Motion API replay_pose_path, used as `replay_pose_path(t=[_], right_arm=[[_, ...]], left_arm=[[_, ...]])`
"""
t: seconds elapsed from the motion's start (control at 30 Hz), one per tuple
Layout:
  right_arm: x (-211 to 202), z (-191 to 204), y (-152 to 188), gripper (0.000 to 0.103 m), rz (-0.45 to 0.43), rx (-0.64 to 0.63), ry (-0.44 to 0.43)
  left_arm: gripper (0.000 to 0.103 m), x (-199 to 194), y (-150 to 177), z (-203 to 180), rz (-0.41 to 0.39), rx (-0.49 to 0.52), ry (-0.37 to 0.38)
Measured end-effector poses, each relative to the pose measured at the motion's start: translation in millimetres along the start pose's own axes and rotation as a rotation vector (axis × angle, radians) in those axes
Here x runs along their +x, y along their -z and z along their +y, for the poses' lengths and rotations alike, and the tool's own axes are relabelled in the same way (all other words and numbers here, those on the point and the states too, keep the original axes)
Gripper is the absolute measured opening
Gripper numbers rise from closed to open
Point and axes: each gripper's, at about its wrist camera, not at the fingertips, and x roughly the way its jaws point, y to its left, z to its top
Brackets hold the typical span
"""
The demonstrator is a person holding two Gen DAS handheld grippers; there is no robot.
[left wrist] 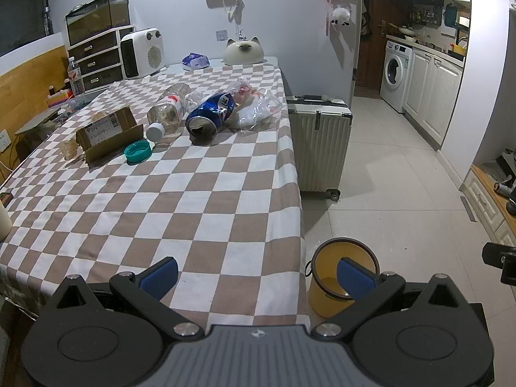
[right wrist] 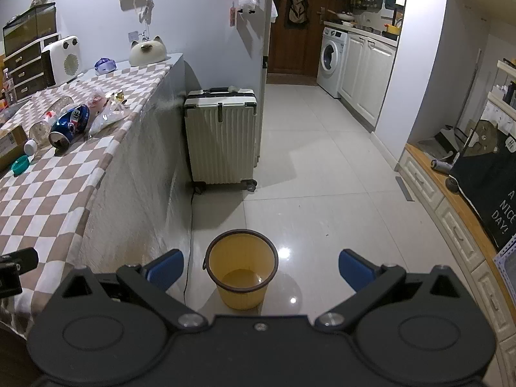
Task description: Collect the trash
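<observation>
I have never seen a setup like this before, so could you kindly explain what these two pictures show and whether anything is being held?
No robot here: a person holds a two-finger tool in each hand, each with a camera looking along its blue fingers. One picture is from the left tool, over the checkered table; the other from the right tool, over the floor. Both are open and hold nothing. On the table lie a crushed blue can, a clear plastic bottle, a teal lid, a cardboard box and a plastic bag. The yellow bin stands on the floor beside the table.
</observation>
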Motion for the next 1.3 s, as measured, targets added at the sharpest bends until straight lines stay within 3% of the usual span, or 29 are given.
replay_pose_path(t=[1.3], right_arm=[[1.0,-0.9,5.6,0.103,0.007,0.002,0.008]], left_arm=[[0.103,1.7,3.2,-6.8,0.003,0.005,0.001]])
